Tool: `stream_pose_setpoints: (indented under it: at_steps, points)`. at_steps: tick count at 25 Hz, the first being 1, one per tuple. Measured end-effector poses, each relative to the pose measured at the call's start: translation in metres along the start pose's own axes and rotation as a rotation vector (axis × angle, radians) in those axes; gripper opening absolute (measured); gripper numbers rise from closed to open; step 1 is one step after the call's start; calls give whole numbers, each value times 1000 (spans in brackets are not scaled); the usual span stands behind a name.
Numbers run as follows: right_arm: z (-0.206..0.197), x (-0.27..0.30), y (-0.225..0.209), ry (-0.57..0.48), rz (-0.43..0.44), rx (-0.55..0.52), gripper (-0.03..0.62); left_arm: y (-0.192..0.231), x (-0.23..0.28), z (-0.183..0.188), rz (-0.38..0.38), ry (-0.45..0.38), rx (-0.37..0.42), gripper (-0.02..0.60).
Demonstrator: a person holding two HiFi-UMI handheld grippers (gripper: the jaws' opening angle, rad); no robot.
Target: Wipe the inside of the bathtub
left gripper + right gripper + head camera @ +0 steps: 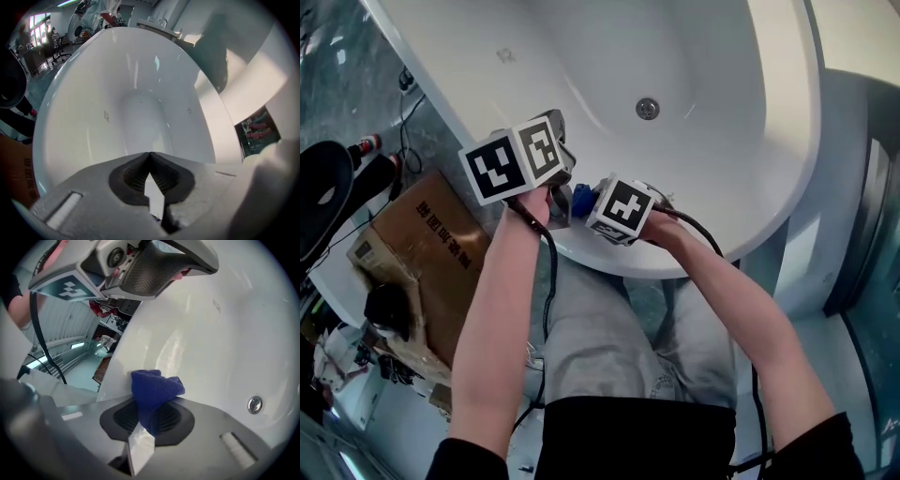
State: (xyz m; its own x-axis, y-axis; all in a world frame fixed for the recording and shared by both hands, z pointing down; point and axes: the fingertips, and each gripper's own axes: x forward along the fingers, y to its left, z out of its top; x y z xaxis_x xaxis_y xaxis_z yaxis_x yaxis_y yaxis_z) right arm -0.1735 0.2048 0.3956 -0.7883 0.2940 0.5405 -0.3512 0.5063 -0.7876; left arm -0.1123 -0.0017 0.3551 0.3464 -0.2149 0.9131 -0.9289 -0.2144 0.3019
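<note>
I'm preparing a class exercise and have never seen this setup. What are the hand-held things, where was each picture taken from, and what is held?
A person, not a robot, holds two two-jaw tools. The head view looks down from the person's head onto a white bathtub with its drain. Each gripper view comes from a camera riding on that tool. The left tool is shut and empty. The right tool is shut on a blue cloth. A cardboard box lies beside the tub.

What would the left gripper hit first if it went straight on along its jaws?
Probably the bare white inner surface of the bathtub: the left gripper, jaws shut and empty, points into the basin with nothing in between. Depth is unclear.
</note>
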Motion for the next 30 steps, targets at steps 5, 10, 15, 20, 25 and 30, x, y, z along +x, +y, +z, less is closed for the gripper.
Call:
stream_pose_setpoints:
  at_steps: [5, 10, 15, 20, 25, 30]
  points:
    - [10, -12, 27, -29, 52, -74, 67, 3, -6, -3, 13, -4, 3, 3]
    - [8, -9, 32, -27, 46, -117, 69, 7, -3, -13, 24, 3, -17, 3]
    - [15, -17, 25, -74, 65, -81, 68, 8, 2, -13, 23, 3, -27, 3]
    - [29, -48, -22, -136, -85, -100, 69, 4, 9, -3, 7, -11, -30, 3]
    - [25, -91, -94, -196, -212, 5, 69, -11, 26, -3, -32, 3, -4, 3]
    - [15, -110, -168, -229, -314, 65, 67, -20, 64, -14, -61, 37, 25, 3]
